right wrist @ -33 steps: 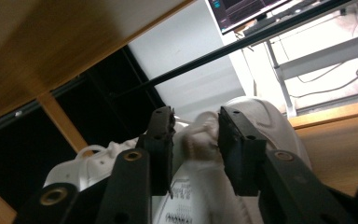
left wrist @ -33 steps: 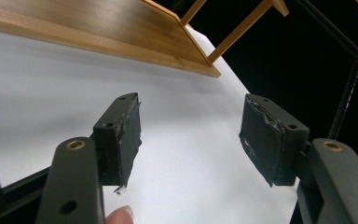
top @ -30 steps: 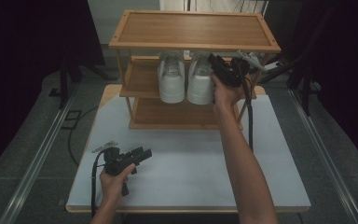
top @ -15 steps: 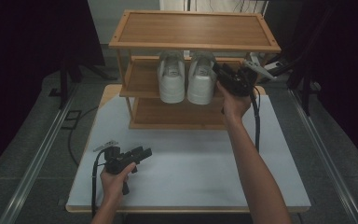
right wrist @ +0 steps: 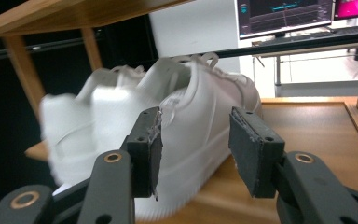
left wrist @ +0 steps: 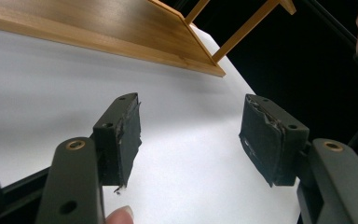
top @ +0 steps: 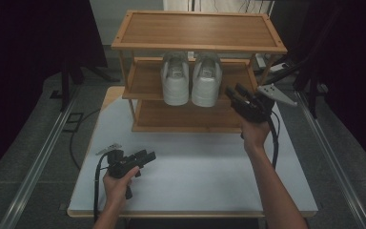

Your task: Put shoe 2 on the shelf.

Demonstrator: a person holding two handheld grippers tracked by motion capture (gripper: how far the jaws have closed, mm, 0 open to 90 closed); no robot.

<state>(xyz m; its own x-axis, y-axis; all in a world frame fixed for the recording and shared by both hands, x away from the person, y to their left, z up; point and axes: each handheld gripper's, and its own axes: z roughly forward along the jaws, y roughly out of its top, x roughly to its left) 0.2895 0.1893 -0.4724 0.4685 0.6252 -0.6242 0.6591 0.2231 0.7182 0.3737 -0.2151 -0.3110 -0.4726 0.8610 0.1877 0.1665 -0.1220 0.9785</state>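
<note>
- Worktop (top: pixel 209 176): white, carrying one three-shelf rack (top: pixel 198 31).
- Two white shoes (top: pixel 190 81) sit side by side on the middle shelf.
- Right tongs (top: pixel 236 93), wide apart, reach beside the shoes.
- Left tongs (top: pixel 147 156), wide apart, hover low over the worktop.

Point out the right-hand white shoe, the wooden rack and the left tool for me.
right-hand white shoe (top: pixel 206 86): high view, its upper.
wooden rack (top: pixel 198 29): high view, bare top shelf.
left tool (top: pixel 150 155): high view, between its jaw tips.
</note>
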